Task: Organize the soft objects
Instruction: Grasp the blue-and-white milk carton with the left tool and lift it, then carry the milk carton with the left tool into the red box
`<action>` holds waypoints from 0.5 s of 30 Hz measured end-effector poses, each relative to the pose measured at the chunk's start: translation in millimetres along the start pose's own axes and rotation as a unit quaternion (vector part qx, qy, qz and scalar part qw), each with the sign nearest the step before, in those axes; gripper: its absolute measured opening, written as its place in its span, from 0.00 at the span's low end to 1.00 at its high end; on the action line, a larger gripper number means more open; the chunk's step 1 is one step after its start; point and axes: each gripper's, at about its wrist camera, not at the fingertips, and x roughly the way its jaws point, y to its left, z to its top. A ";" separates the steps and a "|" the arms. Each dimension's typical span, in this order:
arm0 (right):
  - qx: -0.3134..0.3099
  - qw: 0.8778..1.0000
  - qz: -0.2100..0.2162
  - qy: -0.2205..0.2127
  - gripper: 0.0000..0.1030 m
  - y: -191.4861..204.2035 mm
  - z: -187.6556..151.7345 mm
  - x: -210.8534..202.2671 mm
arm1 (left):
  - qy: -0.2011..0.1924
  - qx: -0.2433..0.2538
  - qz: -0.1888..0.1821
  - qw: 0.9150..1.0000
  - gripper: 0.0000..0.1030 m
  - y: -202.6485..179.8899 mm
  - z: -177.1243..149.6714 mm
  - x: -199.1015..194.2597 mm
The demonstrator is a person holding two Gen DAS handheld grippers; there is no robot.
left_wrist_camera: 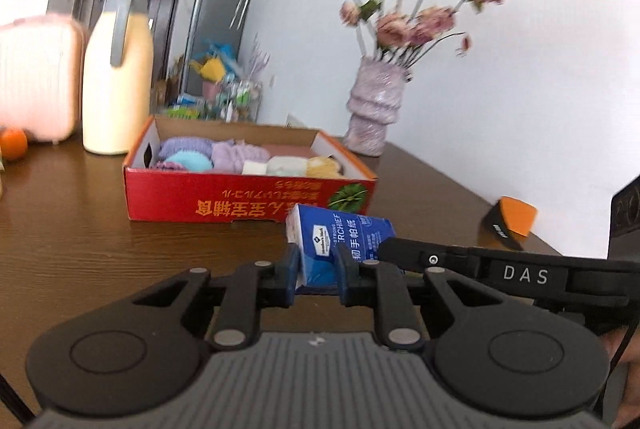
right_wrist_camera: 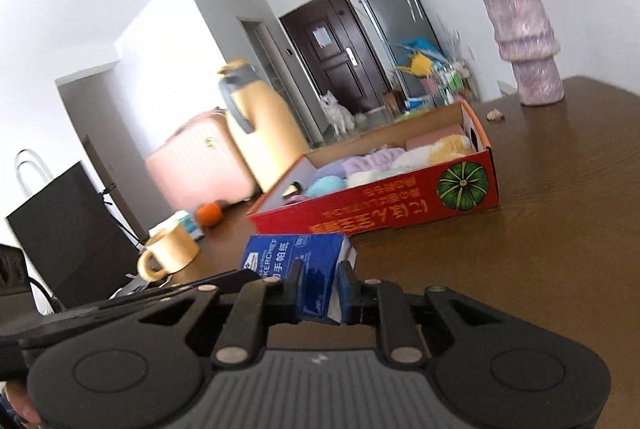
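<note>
A blue and white tissue pack point(left_wrist_camera: 340, 241), a soft plastic-wrapped block printed with white lettering, is held above the brown wood-grain bench point(left_wrist_camera: 72, 229), just in front of the red cardboard box point(left_wrist_camera: 248, 197). The left gripper point(left_wrist_camera: 318, 271) pinches one end of it between its blue-padded fingers point(left_wrist_camera: 292, 269); the right gripper point(right_wrist_camera: 320, 293) has its fingers point(right_wrist_camera: 346, 289) closed on the other end, so both clamp the same pack.

The box is shallow and open-topped, with a green pumpkin picture on its glossy front wall. Inside lie rolled fuzzy cloths point(left_wrist_camera: 232, 157) in purple, light blue, white and yellow, packed side by side.

Behind the box stand a cream thermos jug point(left_wrist_camera: 118, 77) with a grey handle and a ribbed lilac vase point(left_wrist_camera: 374, 109) of pink flowers. A pink hard-shell case point(left_wrist_camera: 38, 77), an orange point(left_wrist_camera: 14, 144) and a yellow mug point(right_wrist_camera: 168, 253) sit farther off. A black and orange block point(left_wrist_camera: 510, 223) lies near the bench's edge.
</note>
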 end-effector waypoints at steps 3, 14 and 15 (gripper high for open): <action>-0.012 1.000 0.001 -0.014 0.16 14.9 -8.0 -26.7 | -0.019 0.015 -0.006 1.000 0.18 -11.8 -9.1 -30.3; -0.036 0.999 -0.001 -0.034 0.16 47.4 -28.2 -73.4 | -0.043 0.019 -0.018 0.999 0.18 -25.4 -29.7 -88.8; -0.038 0.999 -0.001 -0.036 0.16 48.9 -28.2 -74.4 | -0.045 0.018 -0.019 0.999 0.18 -24.7 -29.6 -90.7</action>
